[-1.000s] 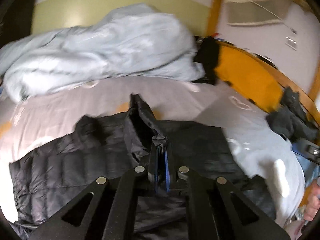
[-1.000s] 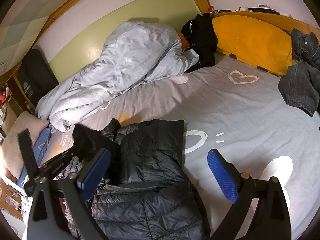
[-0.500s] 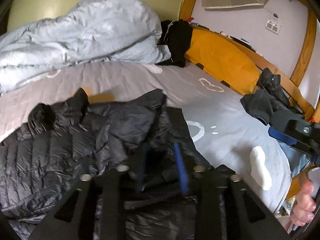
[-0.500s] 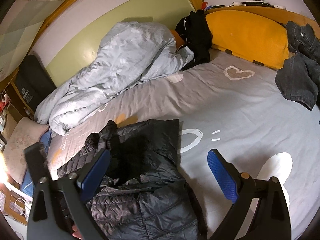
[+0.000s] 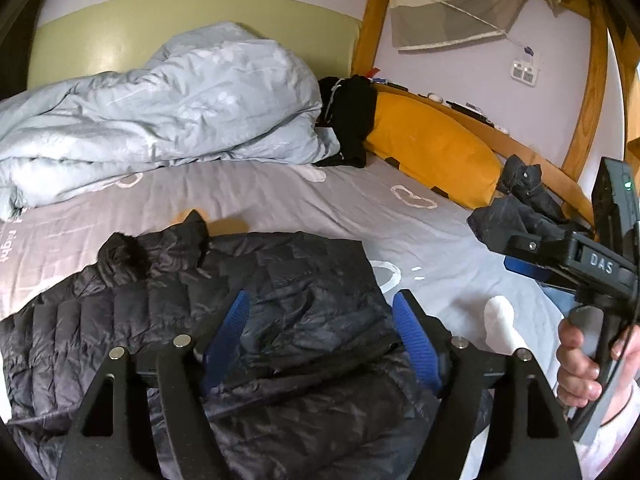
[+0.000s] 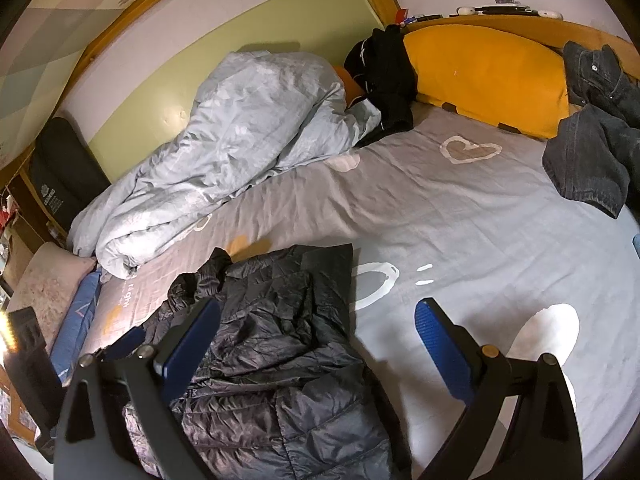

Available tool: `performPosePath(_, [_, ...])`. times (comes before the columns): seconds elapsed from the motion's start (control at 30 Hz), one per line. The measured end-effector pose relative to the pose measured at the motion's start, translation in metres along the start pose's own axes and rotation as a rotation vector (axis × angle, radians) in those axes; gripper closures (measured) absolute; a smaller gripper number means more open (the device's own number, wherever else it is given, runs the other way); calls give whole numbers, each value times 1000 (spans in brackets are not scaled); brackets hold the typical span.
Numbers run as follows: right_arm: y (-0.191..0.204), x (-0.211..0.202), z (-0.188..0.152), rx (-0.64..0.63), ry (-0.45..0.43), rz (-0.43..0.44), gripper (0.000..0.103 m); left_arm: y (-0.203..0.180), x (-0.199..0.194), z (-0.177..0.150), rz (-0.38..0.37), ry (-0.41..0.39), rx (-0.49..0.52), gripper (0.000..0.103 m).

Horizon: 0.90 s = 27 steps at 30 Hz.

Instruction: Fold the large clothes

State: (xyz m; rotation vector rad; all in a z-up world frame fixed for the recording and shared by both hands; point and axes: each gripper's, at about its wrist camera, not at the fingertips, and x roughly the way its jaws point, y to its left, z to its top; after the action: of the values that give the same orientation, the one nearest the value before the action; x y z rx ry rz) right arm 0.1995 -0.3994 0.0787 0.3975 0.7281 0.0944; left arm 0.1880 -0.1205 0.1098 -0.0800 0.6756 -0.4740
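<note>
your left gripper [image 5: 320, 332] hovers over the black puffer jacket [image 5: 248, 320], its blue-padded fingers [image 5: 226, 334] spread wide with nothing between them, pointing toward the far side of the bed. the jacket lies on the grey bedsheet [image 6: 460, 216] at the near edge, partly folded, with one panel laid over the body and the hood [image 5: 132, 256] bunched at its far left corner. your right gripper [image 6: 316, 344] is held above the jacket's right edge, jaws also wide and empty; one pad [image 6: 188, 344] sits over the quilted fabric, the other [image 6: 440, 352] over bare sheet right of the jacket. in the left wrist view your right hand [image 5: 580, 360] wraps the handle of that gripper, off to the jacket's right and raised above the sheet. beyond the jacket, a crumpled pale blue duvet [image 6: 240, 140] lies along the wall, an orange pillow [image 6: 484, 80] leans at the headboard, and dark jeans [image 6: 592, 152] lie far right of the jacket.
</note>
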Motion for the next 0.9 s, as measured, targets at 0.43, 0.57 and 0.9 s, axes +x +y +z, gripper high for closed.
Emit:
performPosePath(0.43, [31, -28, -32, -77, -61, -11, 5, 43, -101, -56, 210, -69, -23, 26])
performPosePath(0.57, [53, -40, -62, -167, -65, 19, 3, 47, -129, -78, 275, -106, 23, 19])
performPosePath(0.9, [80, -50, -107, -310, -164, -15, 0, 56, -163, -139, 326, -146, 13, 0])
